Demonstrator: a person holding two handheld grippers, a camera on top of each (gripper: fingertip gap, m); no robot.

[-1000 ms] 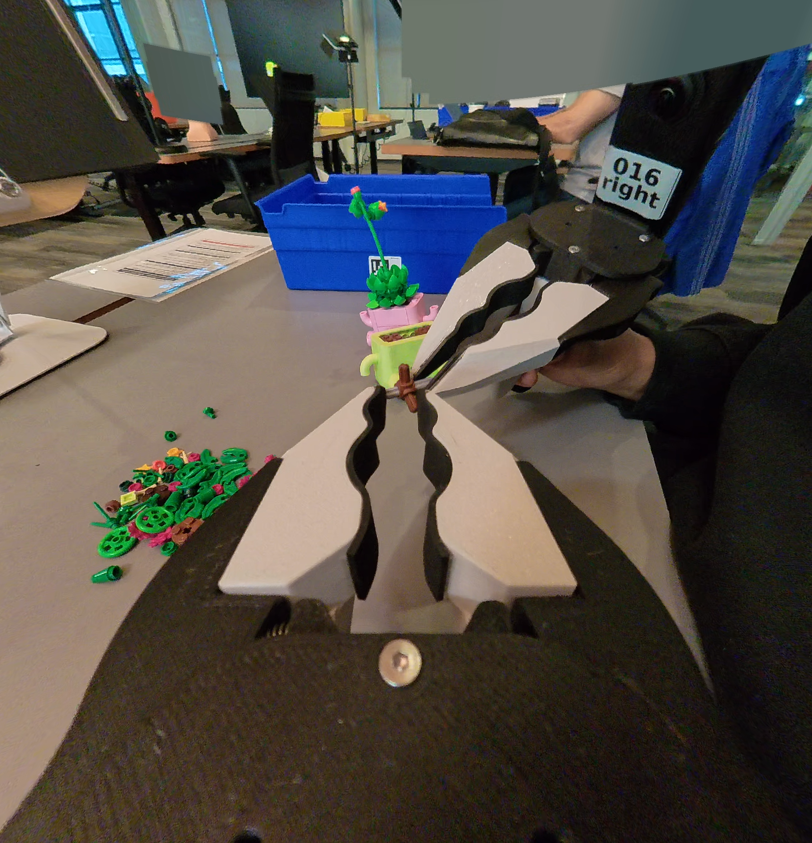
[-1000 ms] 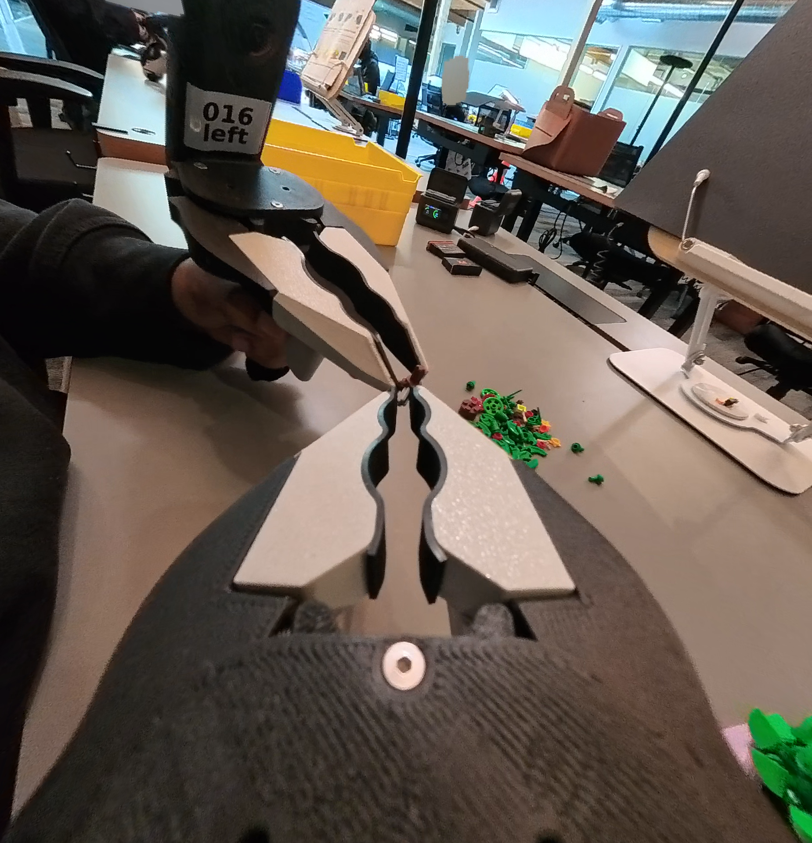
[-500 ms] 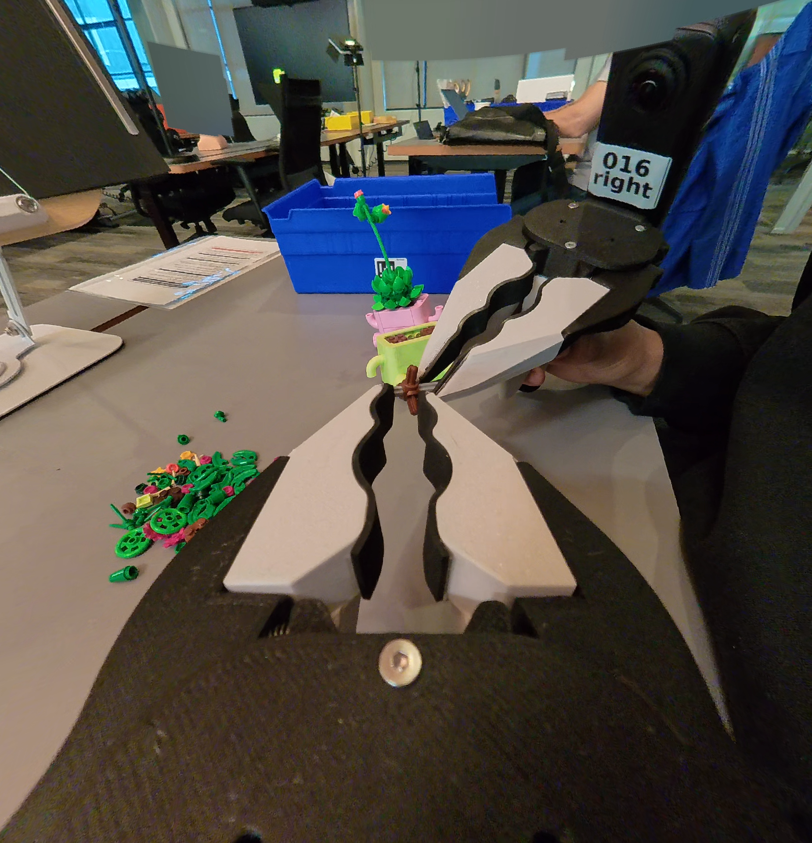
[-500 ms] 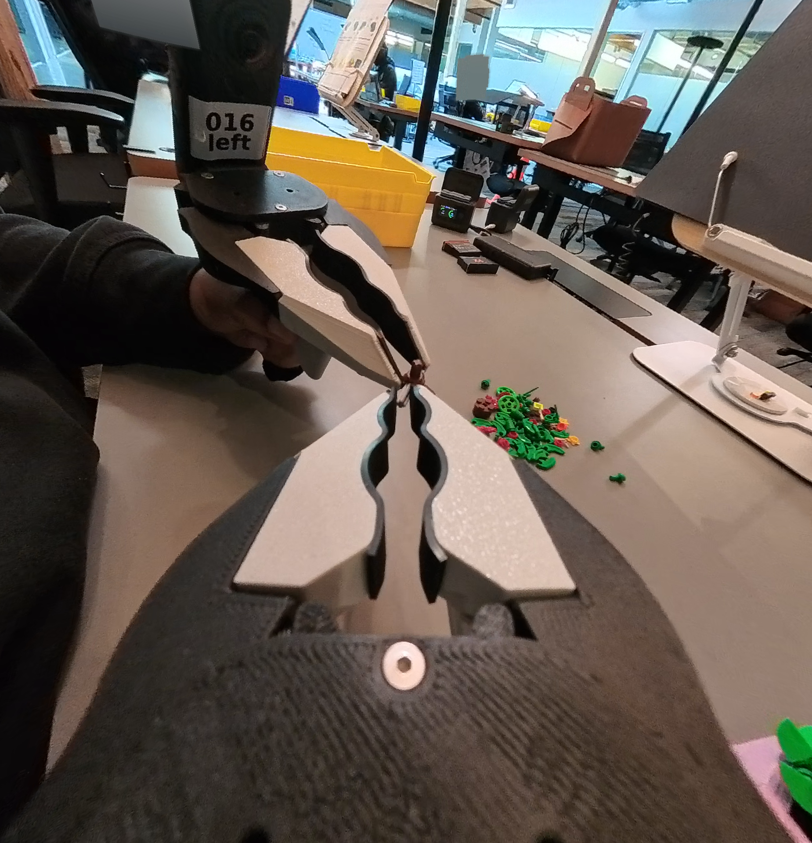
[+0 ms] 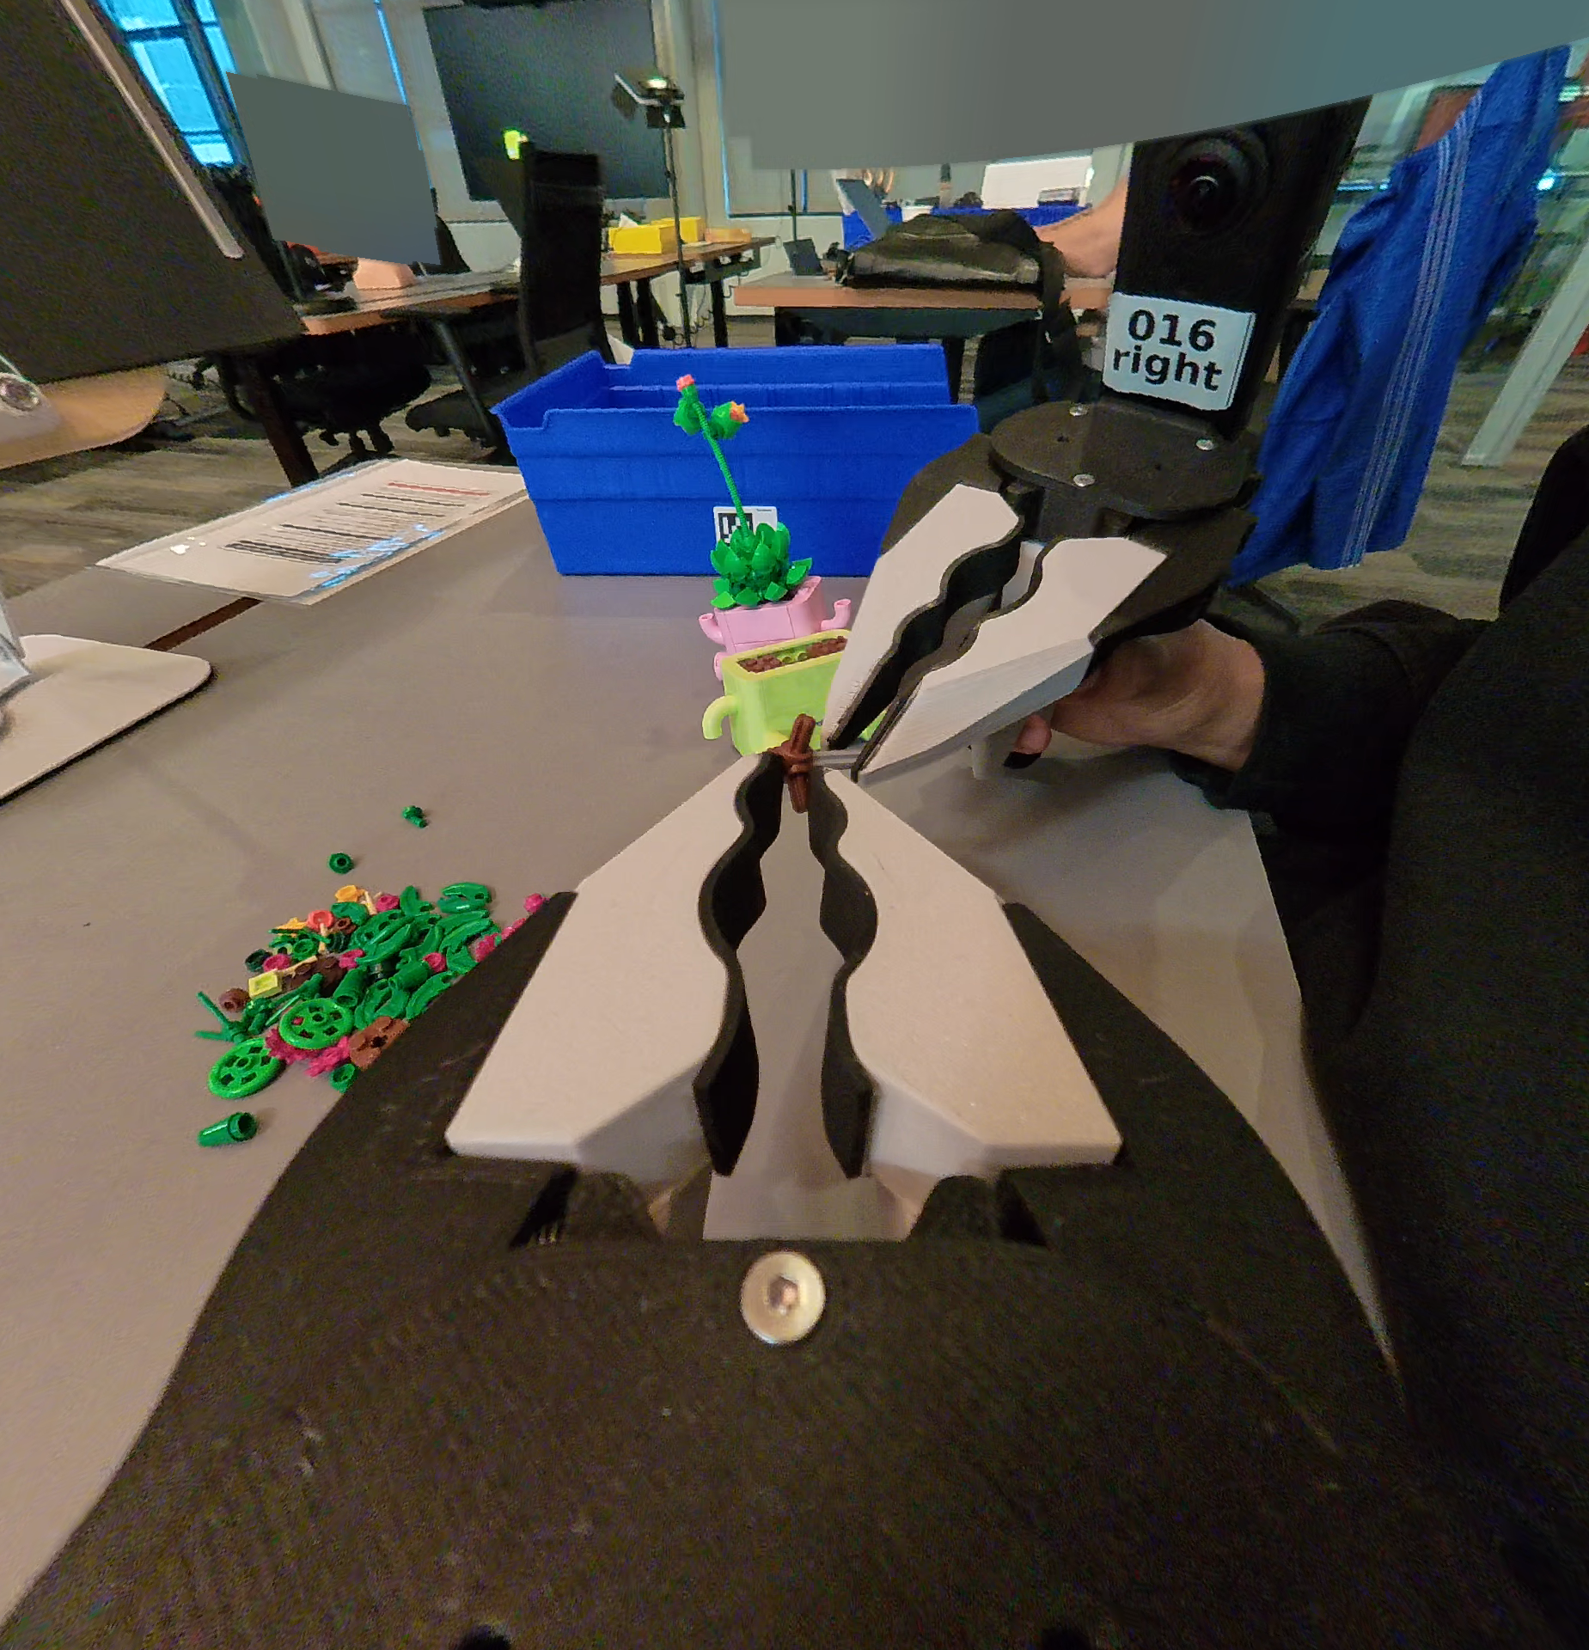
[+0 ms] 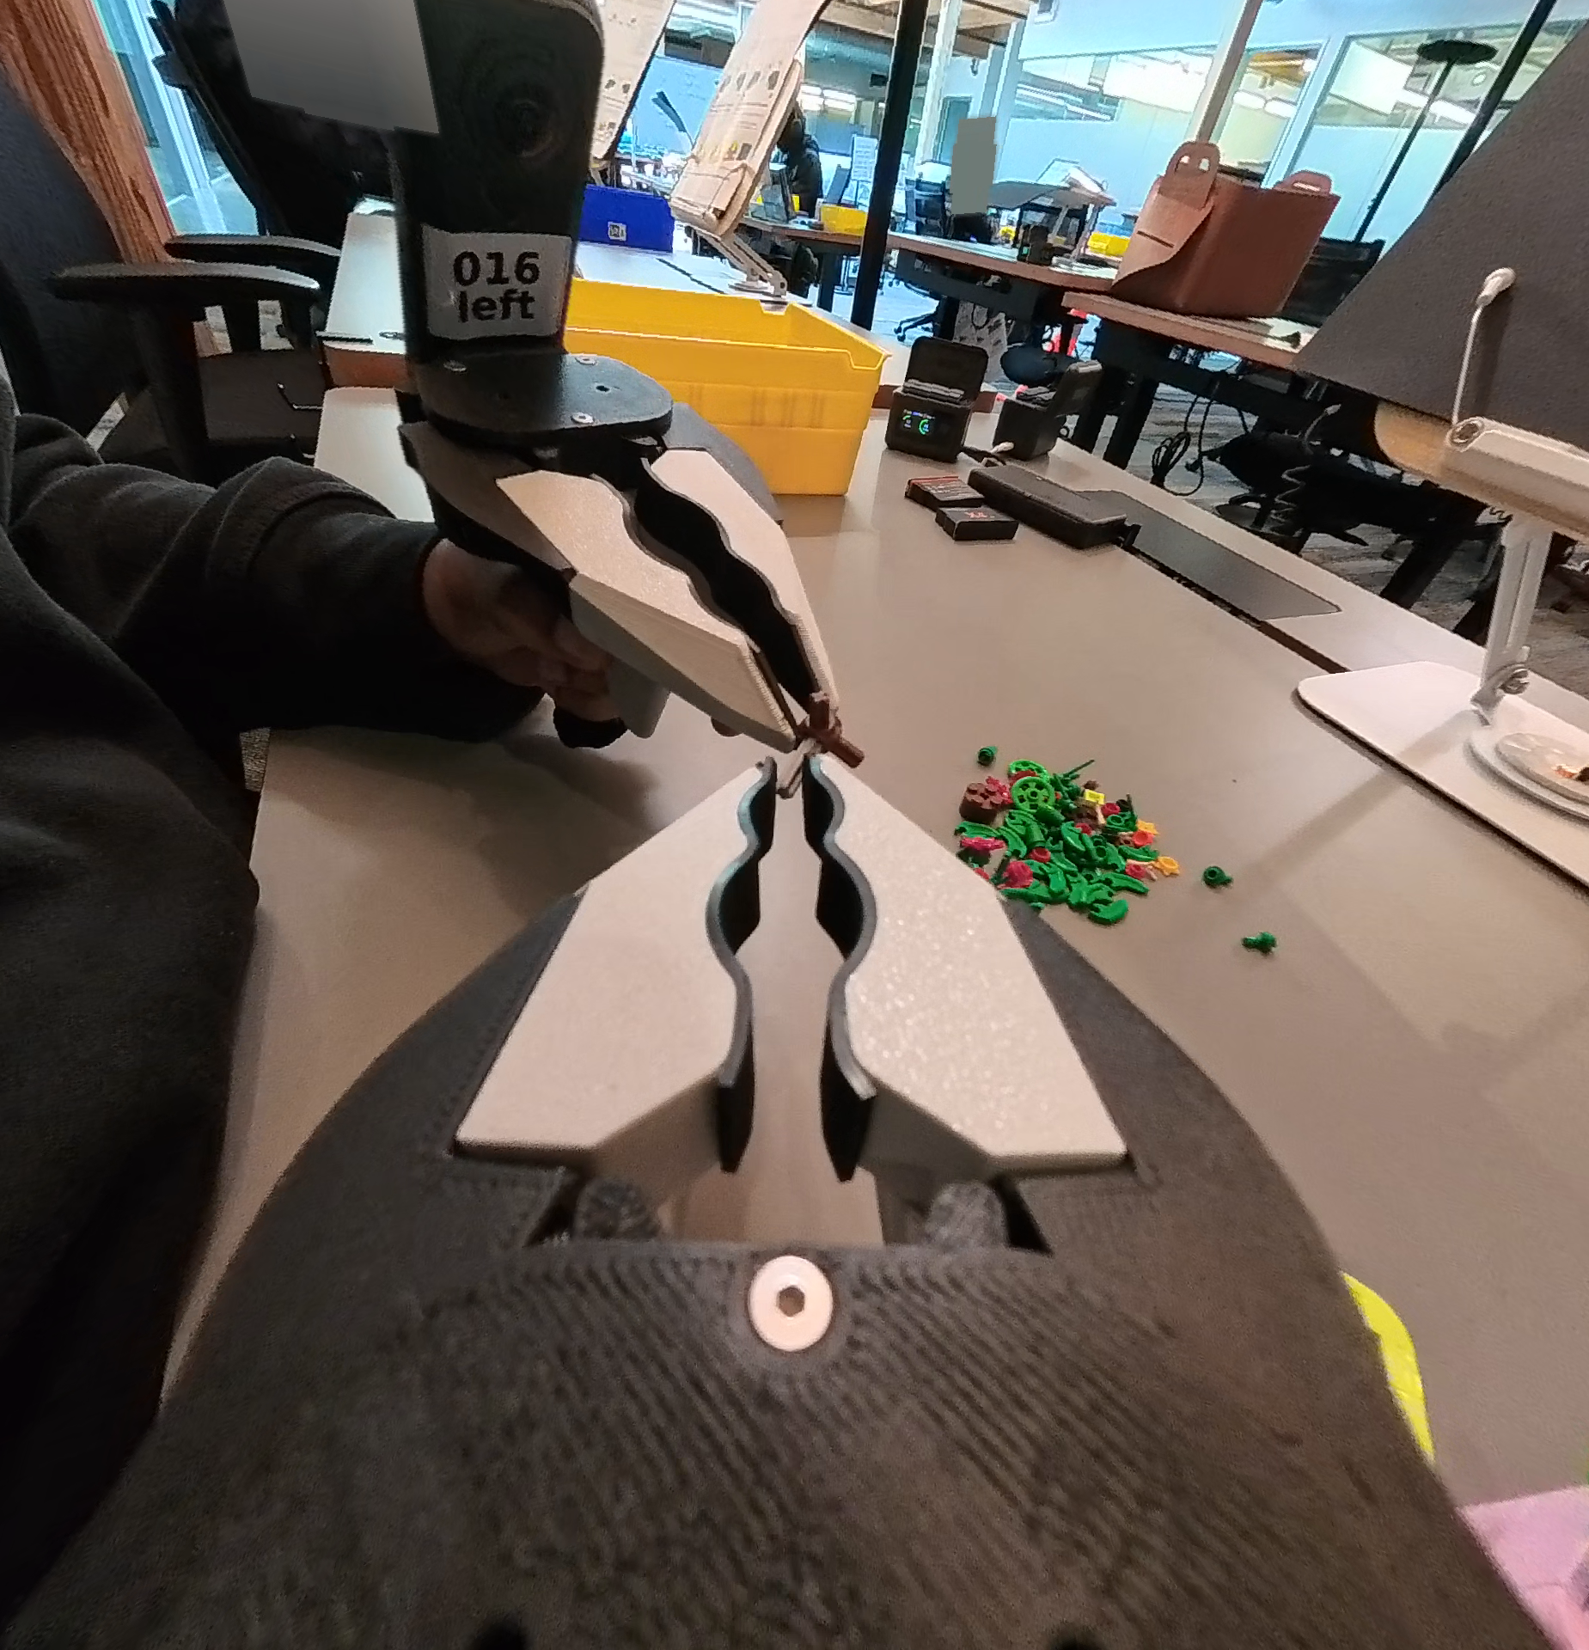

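Tips have eased slightly apart since a second ago, both grippers held tip to tip above the bench (image 5: 505,714)
I have the left gripper (image 5: 795,777) with its fingers pinched on a small brown piece (image 5: 799,759), and the right gripper (image 6: 789,775) nipping a thin grey pin (image 5: 840,759) aimed at it; I cannot tell whether the two touch. A lime pot (image 5: 777,692) and a pink pot (image 5: 759,616) with a green plant stand just behind the tips, a blue bin (image 5: 755,446) beyond, and a loose pile (image 5: 344,973) of small pieces lies well off to the left
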